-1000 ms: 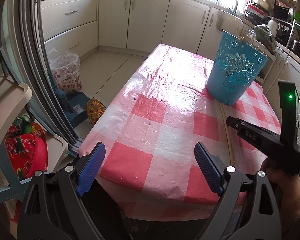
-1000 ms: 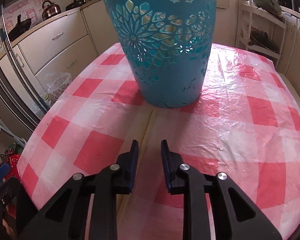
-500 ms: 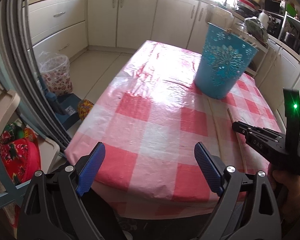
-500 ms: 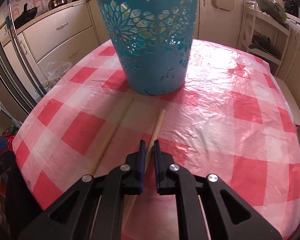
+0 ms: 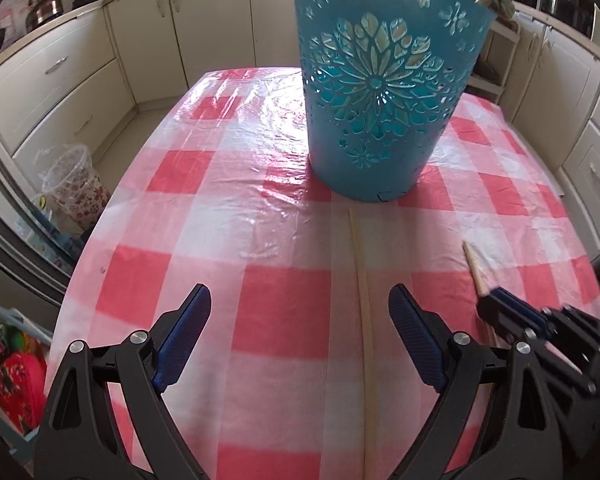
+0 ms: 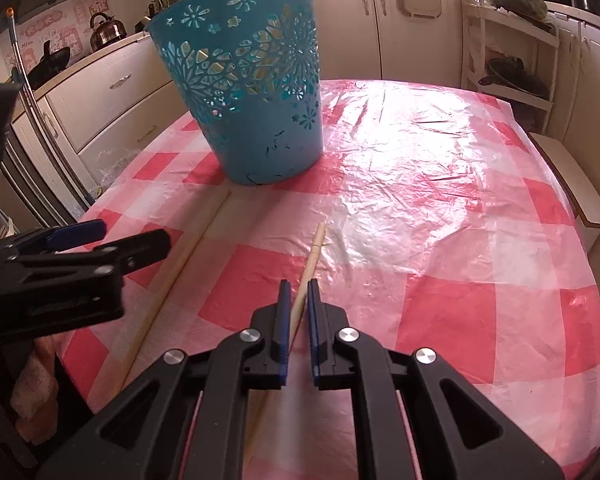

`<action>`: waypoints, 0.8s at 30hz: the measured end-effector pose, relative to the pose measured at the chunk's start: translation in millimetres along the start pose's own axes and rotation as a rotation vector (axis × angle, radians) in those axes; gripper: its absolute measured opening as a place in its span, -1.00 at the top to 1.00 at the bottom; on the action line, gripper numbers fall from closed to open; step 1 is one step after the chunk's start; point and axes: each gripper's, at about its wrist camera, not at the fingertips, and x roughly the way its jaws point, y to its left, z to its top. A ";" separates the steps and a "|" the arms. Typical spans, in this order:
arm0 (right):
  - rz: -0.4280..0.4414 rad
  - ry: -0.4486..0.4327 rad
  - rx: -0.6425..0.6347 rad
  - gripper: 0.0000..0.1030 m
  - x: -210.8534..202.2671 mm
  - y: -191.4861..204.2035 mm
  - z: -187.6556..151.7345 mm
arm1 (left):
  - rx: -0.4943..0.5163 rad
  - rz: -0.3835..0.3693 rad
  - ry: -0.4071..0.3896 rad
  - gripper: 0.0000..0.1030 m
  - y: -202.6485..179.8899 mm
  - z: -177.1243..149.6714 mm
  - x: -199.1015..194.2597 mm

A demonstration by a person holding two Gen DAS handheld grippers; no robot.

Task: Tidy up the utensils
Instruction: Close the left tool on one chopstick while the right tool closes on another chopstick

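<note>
Left wrist view: my left tool (image 5: 296, 330) is hanging open over a pale stick (image 5: 365, 300) lying on the tabletop (image 5: 228, 216), its tip near the blue basket (image 5: 384, 92).

Right wrist view: my right tool (image 6: 297, 303) is clamping a second stick (image 6: 313, 254). Neither appears binned yet; both are awaiting the basket.

A home kitchen: cream cabinets (image 5: 80, 92), a kettle (image 6: 107, 32), checked tablecloth (image 6: 460, 240).
</note>
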 end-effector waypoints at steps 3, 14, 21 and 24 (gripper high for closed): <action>0.000 -0.006 0.000 0.83 -0.9 -0.8 -2.0 | 0.021 0.026 0.012 -0.68 -8.7 3.8 11.3; 0.004 -0.006 0.002 0.82 0.4 -1.7 -1.5 | 0.081 0.011 -0.026 0.30 -22.7 -7.6 9.8; -0.002 0.010 0.002 0.57 1.7 1.7 2.2 | 0.038 -0.022 -0.039 0.89 3.3 -25.3 -2.1; -0.018 0.012 -0.004 0.48 3.7 5.0 4.6 | -0.026 -0.067 -0.033 0.90 24.1 -31.4 -5.5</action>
